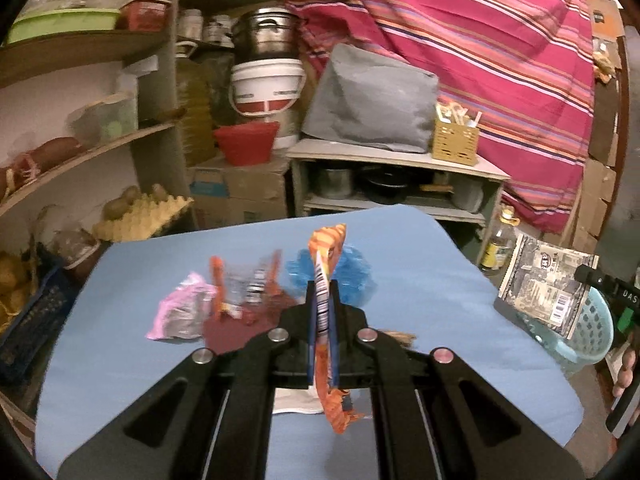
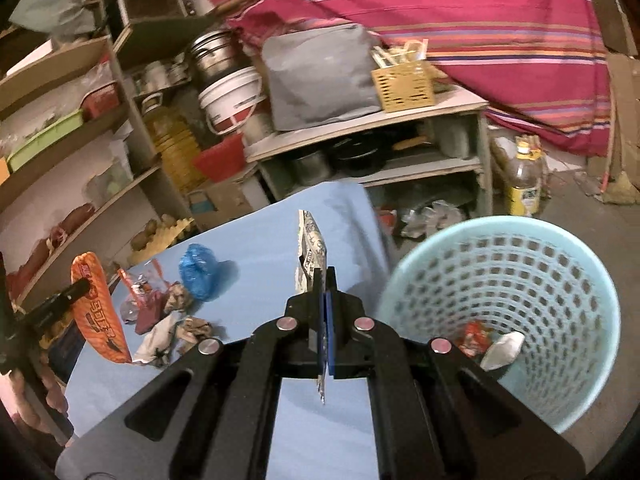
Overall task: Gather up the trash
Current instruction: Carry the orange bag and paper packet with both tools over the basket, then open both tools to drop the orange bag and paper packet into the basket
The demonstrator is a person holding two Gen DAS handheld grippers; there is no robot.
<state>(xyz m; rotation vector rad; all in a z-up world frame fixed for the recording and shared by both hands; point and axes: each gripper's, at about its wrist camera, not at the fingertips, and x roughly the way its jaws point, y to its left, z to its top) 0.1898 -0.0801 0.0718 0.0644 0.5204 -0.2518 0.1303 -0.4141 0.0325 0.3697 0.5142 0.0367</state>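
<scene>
Orange wrapper [image 1: 326, 264] pinched in left gripper [image 1: 323, 292]; printed packet [image 2: 311, 258] in right gripper [image 2: 325, 280].

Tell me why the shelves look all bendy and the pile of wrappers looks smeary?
Left wrist view: the fisheye lens curves the shelves, and the pile of wrappers is blurred, while the orange wrapper in the left gripper stays sharper. Right wrist view: same bending, with dim warm light and a soft-edged basket.
</scene>
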